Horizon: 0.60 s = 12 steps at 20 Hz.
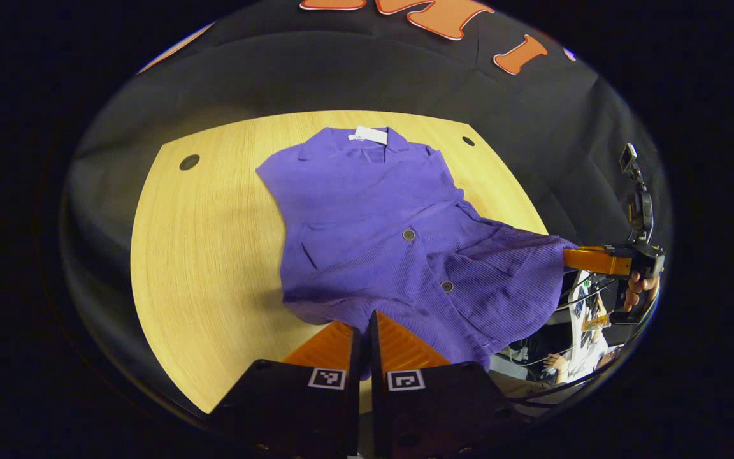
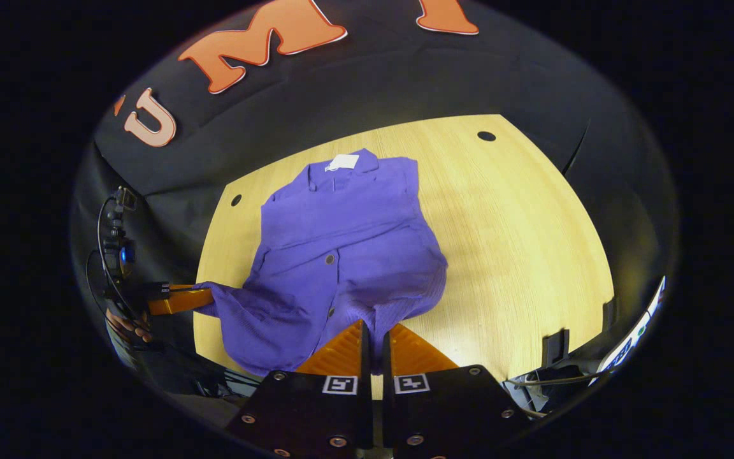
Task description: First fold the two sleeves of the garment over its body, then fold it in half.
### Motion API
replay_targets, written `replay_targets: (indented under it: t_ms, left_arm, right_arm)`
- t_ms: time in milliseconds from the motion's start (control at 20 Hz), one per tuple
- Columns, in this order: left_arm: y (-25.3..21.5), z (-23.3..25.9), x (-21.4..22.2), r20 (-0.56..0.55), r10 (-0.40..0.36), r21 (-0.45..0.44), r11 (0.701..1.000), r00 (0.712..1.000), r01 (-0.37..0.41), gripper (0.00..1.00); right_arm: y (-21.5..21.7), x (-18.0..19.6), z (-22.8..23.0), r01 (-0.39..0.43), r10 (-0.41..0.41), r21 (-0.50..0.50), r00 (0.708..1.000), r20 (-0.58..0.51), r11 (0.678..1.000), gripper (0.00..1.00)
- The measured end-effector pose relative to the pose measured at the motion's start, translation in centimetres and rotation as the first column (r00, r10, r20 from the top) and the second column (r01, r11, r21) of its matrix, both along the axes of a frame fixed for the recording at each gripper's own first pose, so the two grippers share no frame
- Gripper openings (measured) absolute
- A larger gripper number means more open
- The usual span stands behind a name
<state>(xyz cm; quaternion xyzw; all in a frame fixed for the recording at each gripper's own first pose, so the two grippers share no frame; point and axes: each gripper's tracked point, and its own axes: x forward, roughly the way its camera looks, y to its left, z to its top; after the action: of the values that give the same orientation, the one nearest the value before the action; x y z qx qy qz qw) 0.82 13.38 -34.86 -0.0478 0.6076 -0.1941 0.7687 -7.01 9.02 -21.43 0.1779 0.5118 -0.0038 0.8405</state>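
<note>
Shirt (image 1: 367, 217) lies collar-far on the surface (image 1: 208, 255), sleeves folded in; left tool (image 1: 362, 326) pinches its near hem, narrow; right tool (image 2: 374, 338) likewise clamped on the hem, lifting it.

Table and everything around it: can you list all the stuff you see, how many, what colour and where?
Garment: one, purple, lying on the table, its near hem lifted by both grippers.
Tag: one, white, at the garment's collar.
Buttons: two visible, dark, down the front.
Table: one, light wood, under the garment.
Left gripper: one, pinching the hem.
Right gripper: one, pinching the hem.
Hand: one, holding the right gripper.
</note>
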Motion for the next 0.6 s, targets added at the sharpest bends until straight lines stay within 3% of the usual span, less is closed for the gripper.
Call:
replay_targets:
  t_ms: [250, 600]
  left_arm:
    - [0.3, 1.5, 7.1, 0.055, -0.032, 0.017, 0.999, 0.998, 0.031, 0.10]
    - [0.7, 1.2, 16.2, 0.082, -0.048, 0.119, 0.992, 0.995, 0.038, 0.10]
  right_arm:
    - [-0.7, 5.2, 1.3, -0.028, 0.029, -0.018, 0.999, 0.020, 0.999, 0.06]
    - [-3.4, 14.5, 0.6, -0.116, 0.116, 0.013, 0.993, 0.030, 0.993, 0.06]
